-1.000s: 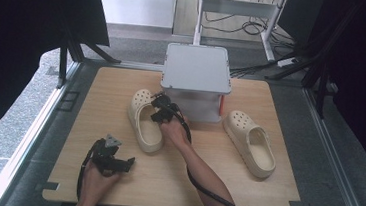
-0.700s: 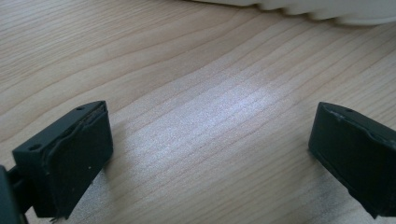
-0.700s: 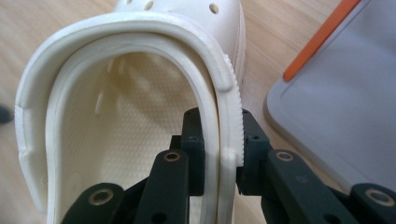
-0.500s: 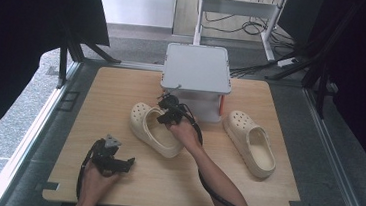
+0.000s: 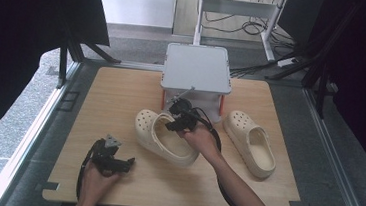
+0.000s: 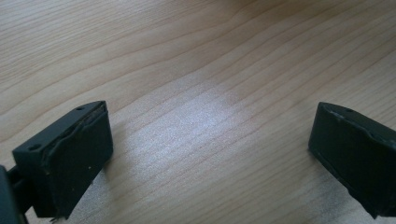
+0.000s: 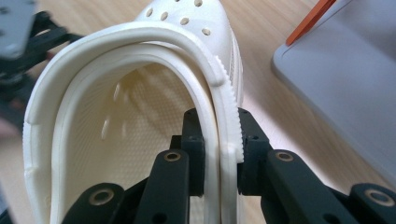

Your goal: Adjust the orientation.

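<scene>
A cream perforated clog (image 5: 163, 140) lies slanted at the table's middle, toe to the far left. My right gripper (image 5: 175, 121) is shut on its side wall; in the right gripper view the two jaws pinch the clog's (image 7: 140, 84) ribbed rim between them, right gripper (image 7: 219, 140). A second cream clog (image 5: 250, 144) rests flat on the right of the table. My left gripper (image 5: 124, 163) sits near the front left edge, and in the left gripper view its jaws stand wide open over bare wood, left gripper (image 6: 210, 154).
A grey square-topped stand (image 5: 197, 68) with orange legs stands at the back middle of the wooden table (image 5: 117, 89), close behind the held clog. Its grey edge (image 7: 345, 79) is right of the clog. Dark frame rails border the table.
The right hand has carried the held clog toward the right and up a little, swinging it from lengthwise to slanted. The left hand and the right clog have stayed put.
</scene>
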The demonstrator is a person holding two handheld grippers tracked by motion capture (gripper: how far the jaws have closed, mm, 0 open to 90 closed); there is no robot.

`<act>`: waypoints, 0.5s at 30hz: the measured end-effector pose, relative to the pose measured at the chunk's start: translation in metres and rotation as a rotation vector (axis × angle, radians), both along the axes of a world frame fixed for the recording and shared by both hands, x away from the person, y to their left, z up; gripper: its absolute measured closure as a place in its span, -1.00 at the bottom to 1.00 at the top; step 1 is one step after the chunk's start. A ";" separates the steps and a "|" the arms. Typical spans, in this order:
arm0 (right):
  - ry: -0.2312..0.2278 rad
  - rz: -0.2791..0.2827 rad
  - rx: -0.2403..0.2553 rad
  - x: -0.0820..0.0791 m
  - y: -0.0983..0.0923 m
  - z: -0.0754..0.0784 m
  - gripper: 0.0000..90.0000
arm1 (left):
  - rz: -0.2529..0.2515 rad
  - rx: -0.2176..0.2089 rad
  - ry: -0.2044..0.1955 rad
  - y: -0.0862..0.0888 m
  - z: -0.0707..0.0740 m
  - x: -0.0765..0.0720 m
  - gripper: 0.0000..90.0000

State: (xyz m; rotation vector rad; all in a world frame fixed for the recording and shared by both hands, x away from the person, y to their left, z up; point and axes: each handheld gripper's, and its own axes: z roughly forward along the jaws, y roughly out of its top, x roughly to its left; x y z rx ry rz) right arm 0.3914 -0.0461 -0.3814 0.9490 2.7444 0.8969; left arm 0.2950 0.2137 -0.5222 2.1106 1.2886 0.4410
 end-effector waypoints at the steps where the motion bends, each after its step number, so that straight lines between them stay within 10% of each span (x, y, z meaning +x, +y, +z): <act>1: -0.002 0.007 0.002 -0.004 -0.003 0.002 0.72 | 0.000 0.000 0.000 0.000 0.000 0.000 -1.00; 15: 0.015 0.041 0.045 -0.068 -0.043 -0.014 0.72 | -0.001 -0.002 0.002 0.000 0.000 0.000 -1.00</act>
